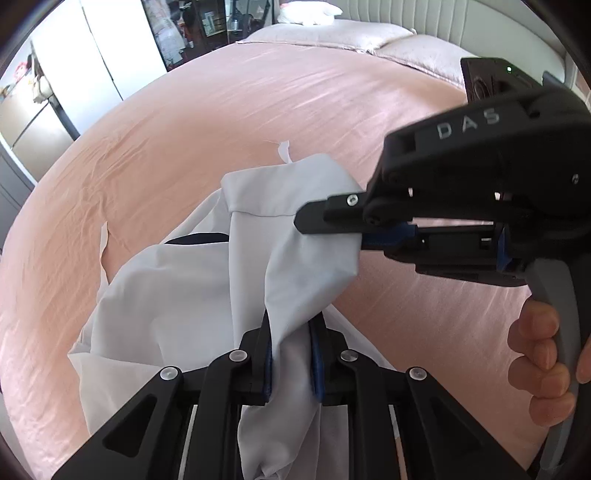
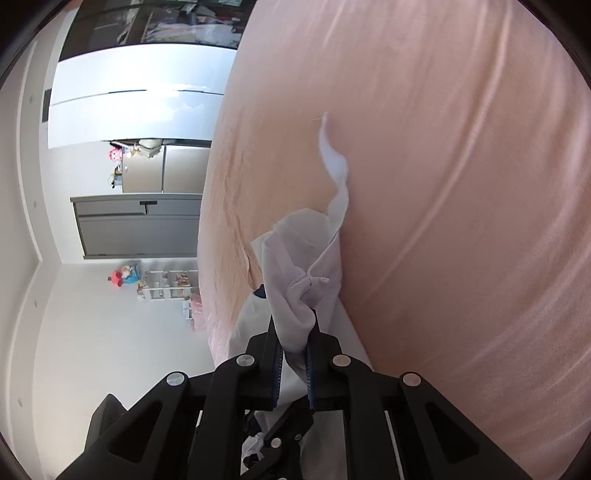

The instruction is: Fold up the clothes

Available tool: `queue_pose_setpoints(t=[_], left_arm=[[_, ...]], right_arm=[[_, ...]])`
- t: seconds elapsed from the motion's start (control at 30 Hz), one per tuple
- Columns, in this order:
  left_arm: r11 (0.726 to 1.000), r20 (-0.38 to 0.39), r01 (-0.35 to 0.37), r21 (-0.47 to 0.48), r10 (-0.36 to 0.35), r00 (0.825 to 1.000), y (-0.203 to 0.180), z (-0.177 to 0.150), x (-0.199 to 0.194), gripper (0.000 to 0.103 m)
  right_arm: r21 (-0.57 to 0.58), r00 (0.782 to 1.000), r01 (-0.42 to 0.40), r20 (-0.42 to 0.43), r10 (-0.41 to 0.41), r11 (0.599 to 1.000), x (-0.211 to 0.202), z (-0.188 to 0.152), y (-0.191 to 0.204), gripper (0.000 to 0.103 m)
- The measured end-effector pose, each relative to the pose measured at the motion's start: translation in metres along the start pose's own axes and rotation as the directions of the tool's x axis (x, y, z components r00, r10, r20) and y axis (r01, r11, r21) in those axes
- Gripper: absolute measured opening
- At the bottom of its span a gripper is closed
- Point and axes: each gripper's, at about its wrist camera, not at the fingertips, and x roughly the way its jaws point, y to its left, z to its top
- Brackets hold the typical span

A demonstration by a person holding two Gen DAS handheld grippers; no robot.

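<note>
White shirt (image 1: 207, 295) was bunched at the near edge of the bed (image 1: 221, 122), part lifted, part lying on the pink sheet. Left gripper (image 1: 291, 354) was closed down on a gathered fold of it, cloth filling the gap between the blue pads (image 1: 317, 365). Right gripper (image 1: 332, 221) came in from the right, a hand (image 1: 543, 362) on its grip, pinched shut on the shirt's raised far edge; right wrist view showed cloth squeezed between its fingers (image 2: 310, 362). Dark trim (image 1: 195, 238) peeked out mid-shirt. Pillows (image 1: 369, 37) and a headboard (image 1: 443, 18) were far back, cabinets (image 1: 96, 66) far left.
</note>
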Motion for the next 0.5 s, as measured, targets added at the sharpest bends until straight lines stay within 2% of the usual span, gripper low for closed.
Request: queue_pose_setpoints(t=[0.13, 0.23, 0.5], left_arm=[[0.999, 0.034, 0.020, -0.035, -0.019, 0.999, 0.000, 0.000, -0.008, 0.014], [0.994, 0.064, 0.062, -0.092, -0.056, 0.996, 0.007, -0.002, -0.014, 0.014], [0.979, 0.116, 0.100, -0.179, -0.080, 0.990, 0.022, -0.018, -0.034, 0.014]], right_arm=[[-0.030, 1.000, 0.012, -0.005, -0.013, 0.999, -0.002, 0.002, 0.013, 0.008], [-0.059, 0.999, 0.032, -0.006, -0.032, 0.998, -0.003, 0.001, 0.024, 0.008], [-0.121, 0.998, 0.002, -0.069, -0.010, 0.993, 0.012, -0.006, 0.057, 0.008]])
